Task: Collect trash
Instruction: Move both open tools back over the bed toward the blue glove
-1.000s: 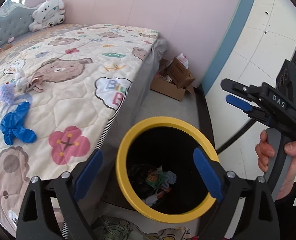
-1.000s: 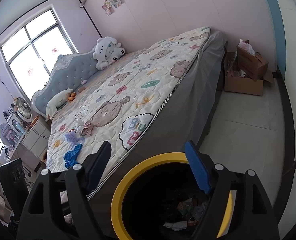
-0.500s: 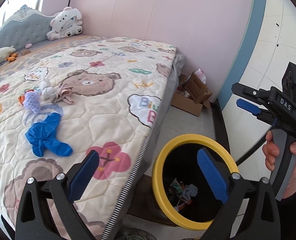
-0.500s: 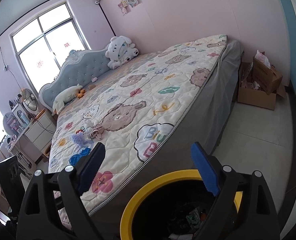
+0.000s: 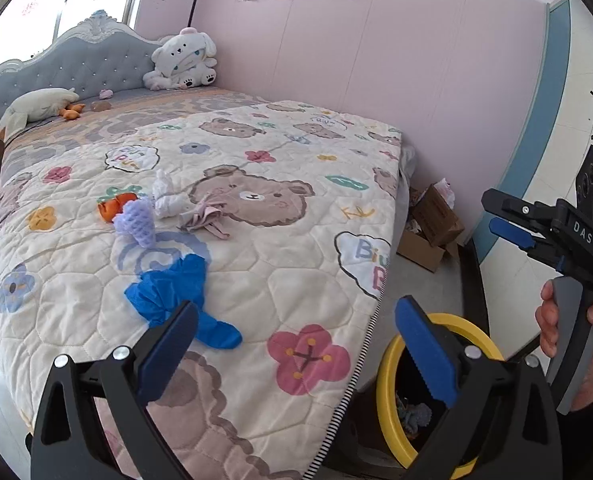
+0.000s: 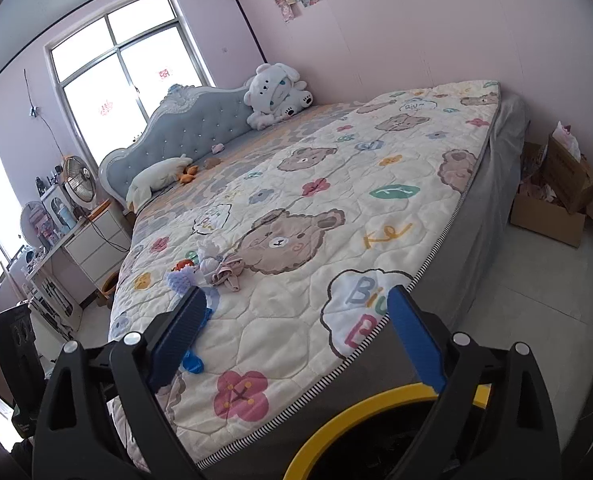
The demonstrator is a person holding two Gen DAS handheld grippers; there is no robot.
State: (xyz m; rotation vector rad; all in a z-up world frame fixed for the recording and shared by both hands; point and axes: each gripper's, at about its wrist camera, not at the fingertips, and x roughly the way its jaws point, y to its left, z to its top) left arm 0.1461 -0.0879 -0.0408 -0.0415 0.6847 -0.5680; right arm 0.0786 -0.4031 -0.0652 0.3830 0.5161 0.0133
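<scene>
- Left hand-held gripper spread wide, nothing between its blue pads, held above the near edge of the bed.
- Right hand-held gripper likewise spread and bare; seen in the left view at far right, gripped by a hand.
- Blue glove lying crumpled on the quilt, just beyond the left pad; partly hidden behind the right gripper's left pad in the right view.
- Farther up the quilt, close together: purple mesh piece, orange scrap, white wad, pinkish cloth.
- Yellow-rimmed bin on the floor just beside the bed's corner, with trash inside; rim also at the bottom of the right view.
- Cardboard box by the wall past the bed's foot.
- Plush dog against the headboard.
</scene>
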